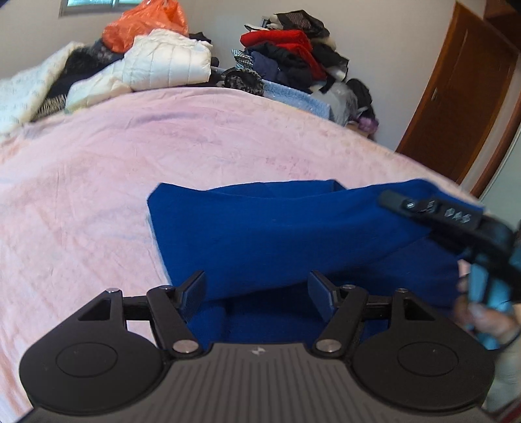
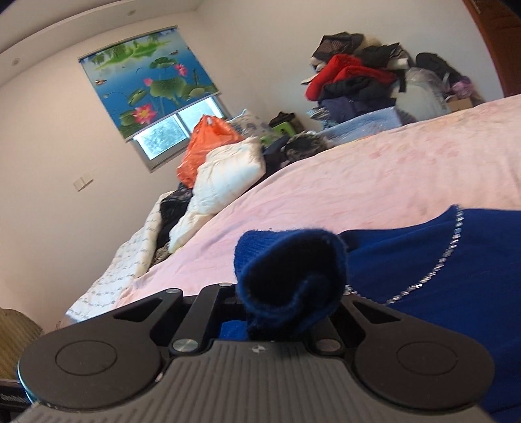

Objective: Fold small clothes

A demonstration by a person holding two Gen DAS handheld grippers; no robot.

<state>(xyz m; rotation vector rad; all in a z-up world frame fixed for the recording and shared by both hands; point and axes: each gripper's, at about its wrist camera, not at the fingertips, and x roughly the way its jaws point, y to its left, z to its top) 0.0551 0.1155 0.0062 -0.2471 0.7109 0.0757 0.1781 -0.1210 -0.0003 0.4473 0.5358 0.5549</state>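
A royal-blue knit garment (image 1: 293, 227) lies partly folded on the pink bedspread (image 1: 130, 156), near the bed's front right. My left gripper (image 1: 257, 293) hovers over its near edge with the jaws open; the pads do not touch the cloth. My right gripper (image 2: 289, 302) is shut on a bunched fold of the blue garment (image 2: 439, 293), which hides its fingertips. A line of sparkling trim (image 2: 449, 253) runs across the cloth. In the left wrist view the right gripper (image 1: 423, 211) comes in from the right over the garment's lifted far edge, with a person's hand (image 1: 482, 315) behind it.
A white padded jacket (image 1: 166, 61), an orange plastic bag (image 1: 143, 26) and dark clothes are piled at the bed's far end. A second heap with a red garment (image 1: 283, 42) stands against the wall. A wooden door (image 1: 462, 91) is at right. A window with a lotus blind (image 2: 146, 81) is behind.
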